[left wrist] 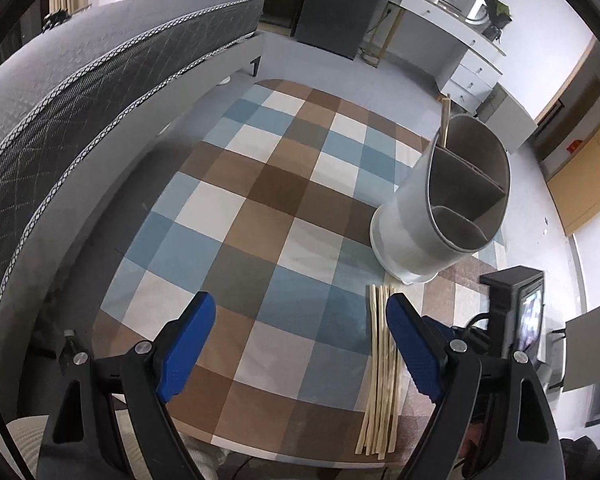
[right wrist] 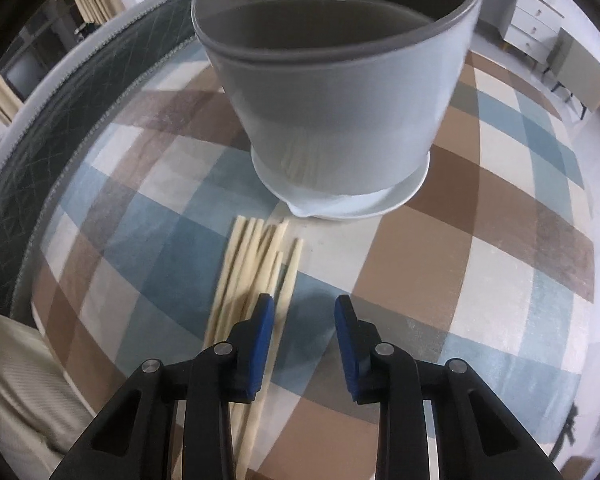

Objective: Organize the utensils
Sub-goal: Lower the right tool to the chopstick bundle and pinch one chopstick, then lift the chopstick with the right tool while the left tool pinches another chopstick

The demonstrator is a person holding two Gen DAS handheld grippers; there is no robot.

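1. The chopsticks (right wrist: pixel 256 276) lie in a loose bundle flat on the checked bench (right wrist: pixel 480 240), their far ends stopping just short of the grey holder (right wrist: pixel 340 92). Their long axis runs from the near edge of the bench straight toward the holder's base.

2. The relation that matters: in the right wrist view the bundle sits to the left of the right gripper (right wrist: pixel 305 312), not between its pads. The left blue pad overlaps the rightmost sticks, while the gap between the pads shows only bare cloth. By my reading, the gripper must shift left before it can close on a stick.

3. The right gripper's jaws stand partly apart, narrowed but with a clear gap, and nothing is between them. It points steeply down at the bench, roughly in line with the sticks' long axis — a turn of the wrist may be needed to grip across them.

4. The left gripper (left wrist: pixel 300 316) has its jaws wide apart and empty, over open cloth. In the left wrist view the chopsticks (left wrist: pixel 380 368) lie beside its right pad, outside the gap.

5. The right hand looks the nearer and better placed for the pickup.

6. The holder (left wrist: pixel 440 200) stands upright on its white base near the far right of the bench, with inner dividers — one stick (left wrist: pixel 445 120) already leans in its far compartment.
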